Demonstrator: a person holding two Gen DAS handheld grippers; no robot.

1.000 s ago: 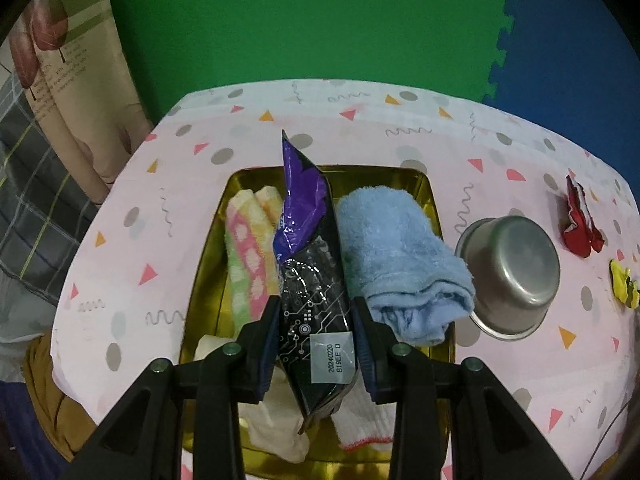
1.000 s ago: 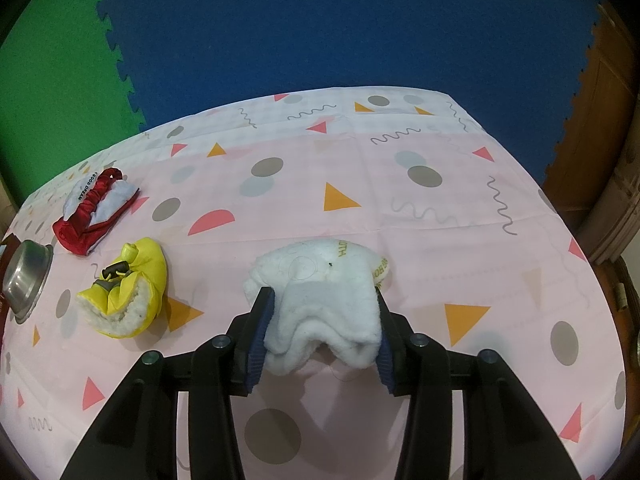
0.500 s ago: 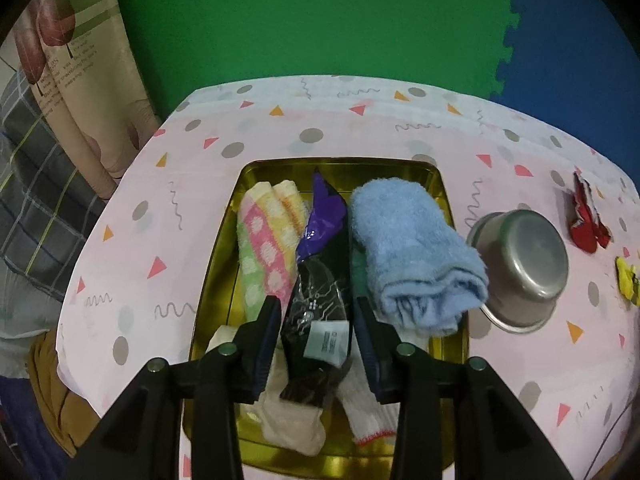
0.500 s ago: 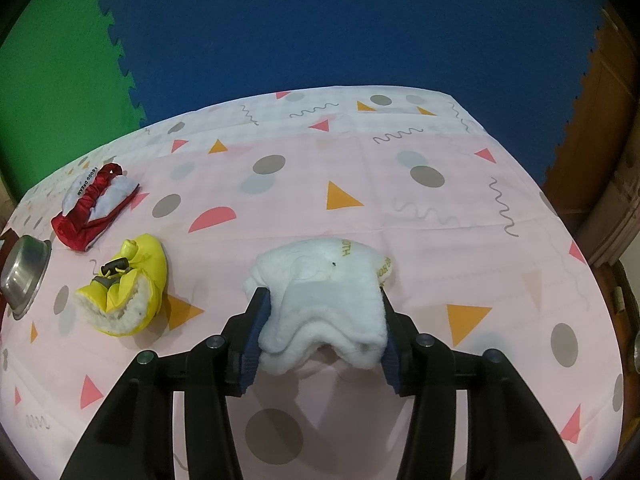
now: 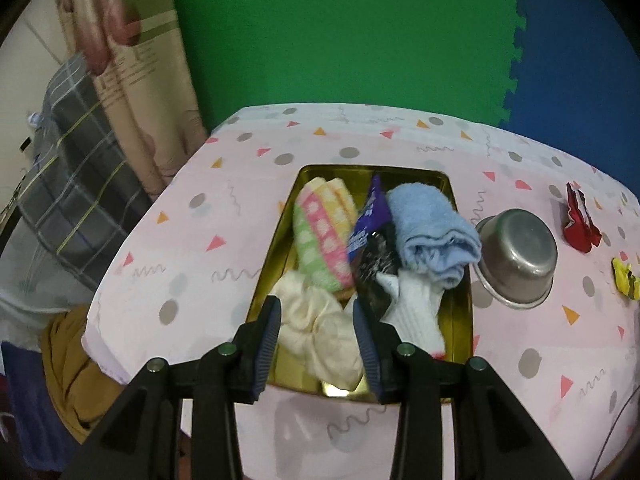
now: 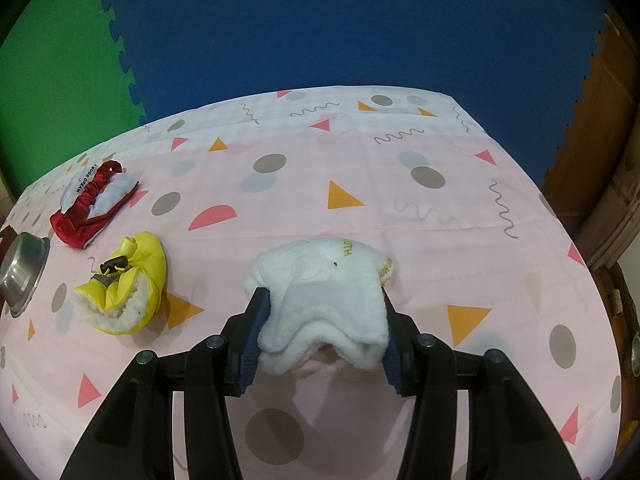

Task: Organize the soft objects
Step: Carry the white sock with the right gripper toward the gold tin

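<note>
In the left wrist view a gold tray [image 5: 272,276] holds a pastel checked cloth [image 5: 320,236], a purple and black snack packet [image 5: 374,248], a rolled blue towel [image 5: 432,228], a white sock [image 5: 416,308] and a cream cloth [image 5: 320,328]. My left gripper [image 5: 318,344] is open and empty above the tray's near end. In the right wrist view my right gripper [image 6: 322,332] is shut on a white fleece cloth [image 6: 328,296], held just above the pink tablecloth.
A steel bowl [image 5: 516,256] lies beside the tray's right side; it also shows in the right wrist view [image 6: 22,268]. A red pouch [image 6: 92,204] and a yellow fleece-lined bootie [image 6: 128,284] lie left of the right gripper. The table edge is near the left gripper.
My left gripper let go of the purple packet, which now lies in the tray between the checked cloth and the towel, and drew back. The right gripper barely moved.
</note>
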